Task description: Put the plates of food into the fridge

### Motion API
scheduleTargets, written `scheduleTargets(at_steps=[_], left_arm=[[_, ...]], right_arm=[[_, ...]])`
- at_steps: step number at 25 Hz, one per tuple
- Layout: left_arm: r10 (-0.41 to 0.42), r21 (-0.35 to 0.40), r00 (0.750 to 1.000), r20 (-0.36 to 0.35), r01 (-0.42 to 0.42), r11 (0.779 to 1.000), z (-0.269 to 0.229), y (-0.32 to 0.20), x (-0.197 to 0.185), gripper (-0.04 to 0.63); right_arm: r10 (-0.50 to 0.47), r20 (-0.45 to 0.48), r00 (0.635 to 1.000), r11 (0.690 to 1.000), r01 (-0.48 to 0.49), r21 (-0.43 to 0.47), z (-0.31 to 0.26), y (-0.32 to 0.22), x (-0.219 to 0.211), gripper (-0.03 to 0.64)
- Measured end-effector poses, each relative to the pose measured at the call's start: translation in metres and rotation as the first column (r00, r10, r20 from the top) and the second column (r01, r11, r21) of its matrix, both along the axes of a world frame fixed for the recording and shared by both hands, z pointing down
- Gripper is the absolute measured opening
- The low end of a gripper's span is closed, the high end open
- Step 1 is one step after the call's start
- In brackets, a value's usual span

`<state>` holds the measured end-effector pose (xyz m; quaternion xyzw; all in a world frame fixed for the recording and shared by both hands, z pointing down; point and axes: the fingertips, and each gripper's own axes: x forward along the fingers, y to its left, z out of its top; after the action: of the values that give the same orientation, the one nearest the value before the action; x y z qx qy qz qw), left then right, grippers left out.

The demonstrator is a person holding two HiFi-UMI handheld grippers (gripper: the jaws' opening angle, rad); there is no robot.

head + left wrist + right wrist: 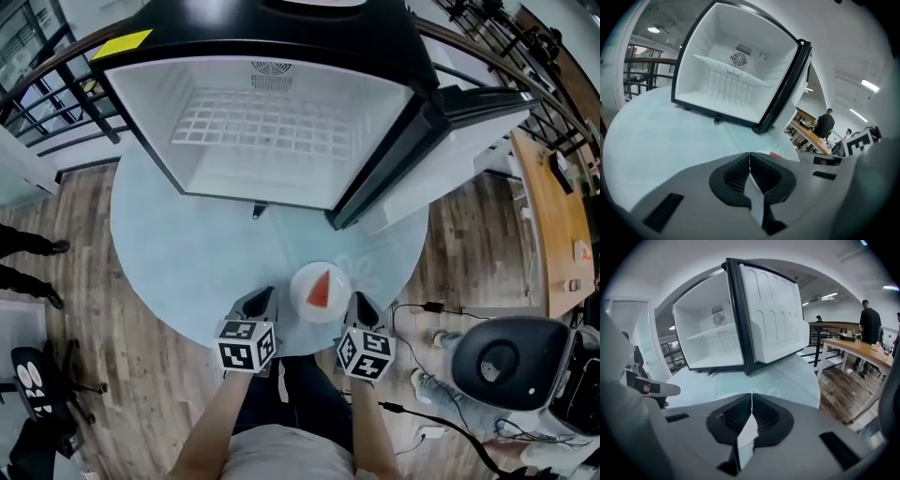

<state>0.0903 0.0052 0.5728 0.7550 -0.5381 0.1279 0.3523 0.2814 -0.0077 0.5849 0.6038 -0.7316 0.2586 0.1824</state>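
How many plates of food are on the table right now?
1: the plate sits at the table's near edge, between the left gripper and right gripper. None seems hidden.

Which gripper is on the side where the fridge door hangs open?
The right gripper: the door swings out on its side of the plate, while the left gripper sits on the other side.

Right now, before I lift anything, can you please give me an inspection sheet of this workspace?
Surface: round glass table under fridge and plate.
Job's things: fridge open, door swung right, wire shelf bare; one plate with a red wedge at the near edge.
Clutter: nothing seen.
Tools: left tool and right tool both shut, empty, flanking the plate.
Cables: black cables on the floor, right of the table.
Surroundings: wooden floor, railing, wooden desk at right.
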Motion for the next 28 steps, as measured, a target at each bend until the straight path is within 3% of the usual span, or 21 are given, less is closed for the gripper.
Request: scheduleTargets(at_steps=[4,9,12,16,18,23,28], left_arm=[[-0.001,-0.119,0.996,-0.087,-0.009,0.993,0.030,0.009,0.015,0.006],[0.003,-0.226,0.992,-0.130,-0.032,0.974,0.061,0.023,0.026,0.011],[-0.004,-0.279,0.983,-0.183,-0.048,0.959,0.071,0.029,0.031,0.089],[-0.040,-0.302,0.966,-0.254,-0.040,0.952,0.072,0.030,0.035,0.103],[-0.052,-0.306,0.958,-0.281,-0.039,0.951,0.071,0.029,0.038,0.103],[-0.053,-0.324,0.934,-0.354,-0.069,0.944,0.070,0.031,0.053,0.103],[-0.079,-0.348,0.921,-0.381,-0.063,0.936,0.074,0.035,0.060,0.103]], right_arm=[[0.019,0.104,0.994,0.991,-0.005,-0.131,0.036,0.015,0.002,0.015],[0.070,0.308,0.949,0.966,0.013,-0.260,0.066,0.030,0.003,0.018],[0.042,0.333,0.942,0.960,0.055,-0.276,0.069,0.034,0.002,0.018],[0.070,0.407,0.911,0.950,0.063,-0.306,0.072,0.038,0.001,0.034],[0.093,0.456,0.885,0.945,0.066,-0.321,0.073,0.039,0.001,0.073],[0.140,0.532,0.835,0.937,0.063,-0.344,0.074,0.039,-0.002,0.078],[0.161,0.568,0.807,0.931,0.067,-0.359,0.073,0.041,-0.006,0.078]])
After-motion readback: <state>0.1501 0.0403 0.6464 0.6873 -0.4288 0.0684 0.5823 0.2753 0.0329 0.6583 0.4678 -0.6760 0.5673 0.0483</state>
